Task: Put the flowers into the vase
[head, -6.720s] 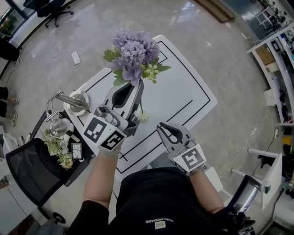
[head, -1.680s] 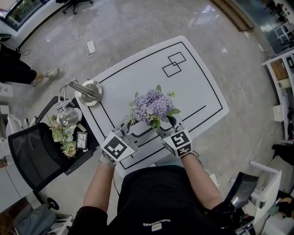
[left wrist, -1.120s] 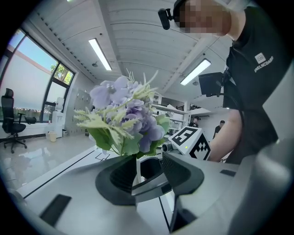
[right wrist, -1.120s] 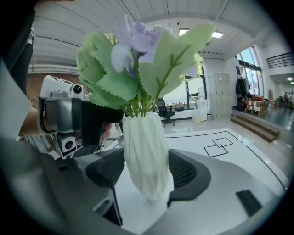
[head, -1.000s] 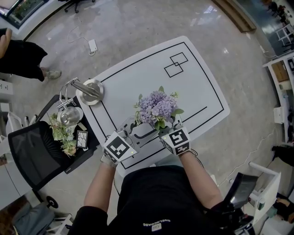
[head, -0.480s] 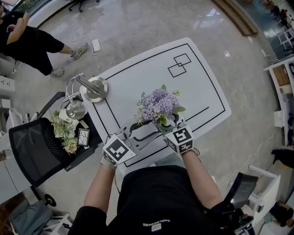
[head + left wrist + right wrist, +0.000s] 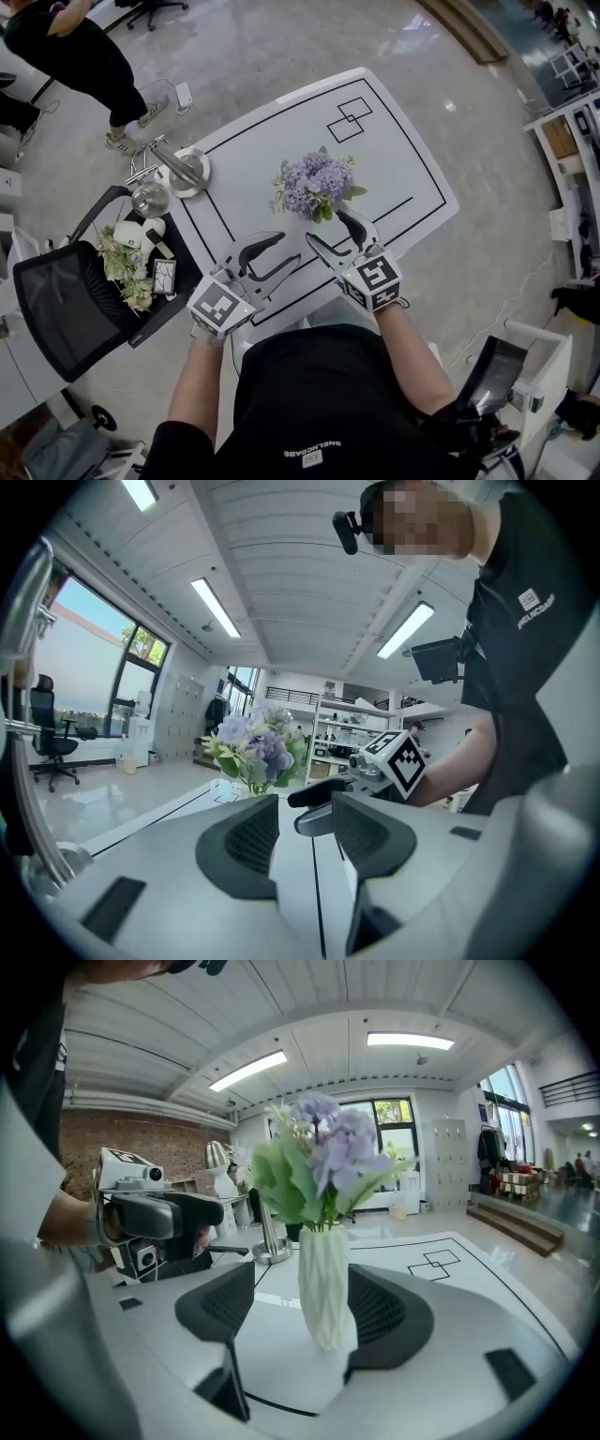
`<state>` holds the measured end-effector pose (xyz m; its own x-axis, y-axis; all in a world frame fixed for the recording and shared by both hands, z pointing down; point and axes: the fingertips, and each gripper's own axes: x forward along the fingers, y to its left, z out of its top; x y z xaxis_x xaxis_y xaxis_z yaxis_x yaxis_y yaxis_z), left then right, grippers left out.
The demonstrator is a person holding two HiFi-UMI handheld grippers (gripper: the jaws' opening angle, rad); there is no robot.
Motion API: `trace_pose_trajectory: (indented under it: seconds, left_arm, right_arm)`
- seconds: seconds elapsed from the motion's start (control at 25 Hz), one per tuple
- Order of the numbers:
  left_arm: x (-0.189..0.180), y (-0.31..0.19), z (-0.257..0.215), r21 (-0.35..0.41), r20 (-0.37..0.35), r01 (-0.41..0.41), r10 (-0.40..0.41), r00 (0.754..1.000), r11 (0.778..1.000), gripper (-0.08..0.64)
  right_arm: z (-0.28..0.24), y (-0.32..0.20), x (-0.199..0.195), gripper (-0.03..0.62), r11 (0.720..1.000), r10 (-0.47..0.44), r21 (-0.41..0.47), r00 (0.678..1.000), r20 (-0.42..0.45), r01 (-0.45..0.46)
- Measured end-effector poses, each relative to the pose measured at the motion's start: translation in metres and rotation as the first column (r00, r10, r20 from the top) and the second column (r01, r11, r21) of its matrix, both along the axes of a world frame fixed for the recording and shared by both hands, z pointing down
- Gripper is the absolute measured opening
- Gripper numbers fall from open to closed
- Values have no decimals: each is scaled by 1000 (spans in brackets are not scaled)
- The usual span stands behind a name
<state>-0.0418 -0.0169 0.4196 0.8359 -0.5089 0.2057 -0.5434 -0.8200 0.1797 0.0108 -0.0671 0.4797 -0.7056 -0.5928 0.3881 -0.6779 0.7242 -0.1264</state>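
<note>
In the head view, the flowers (image 7: 314,185) stand in the vase (image 7: 326,1283) on the white table (image 7: 394,159), and a metal stand (image 7: 183,171) is near its left edge. In the left gripper view, my left gripper (image 7: 305,841) is wide open and holds nothing. In the right gripper view, my right gripper (image 7: 302,1316) is wide open with the vase between its jaws, apart from both.

Glossy marble floor (image 7: 281,37), black chair (image 7: 52,305) (left), ceiling striplights (image 7: 410,1041).

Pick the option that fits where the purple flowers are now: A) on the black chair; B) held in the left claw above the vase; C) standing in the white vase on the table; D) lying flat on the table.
C: the flowers stand upright in the white vase on the table, and the left claw and right claw are both open, gripping nothing.
</note>
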Motion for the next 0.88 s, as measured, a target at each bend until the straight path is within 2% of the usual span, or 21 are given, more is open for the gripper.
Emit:
trace_pose_trajectory:
  seconds: [0.24,0.44,0.56,0.72,0.88]
  left_arm:
    - [-25,15,-32,53,-26,121,-120,992,991,178]
    - [-47,31,-70,110,-101,229,-218,971,967,175]
    - [-60,44,-89,147,-124,286,-270,955,947,145]
    - [-77,60,-108,181,-143,338,-315,938,924,117]
    - [-90,71,-113,190,-135,365,-344,929,911,117]
  right_arm:
    - [-53,35,-18,294,995,-56,85,998,41,53]
    - [-102,61,-43,170,980,-118,171,990,72,105]
    - [-131,72,-57,118,971,-137,211,987,82,117]
    - [-150,88,-73,97,957,-181,246,979,91,154]
    - [-159,100,-86,97,946,-223,263,970,99,190]
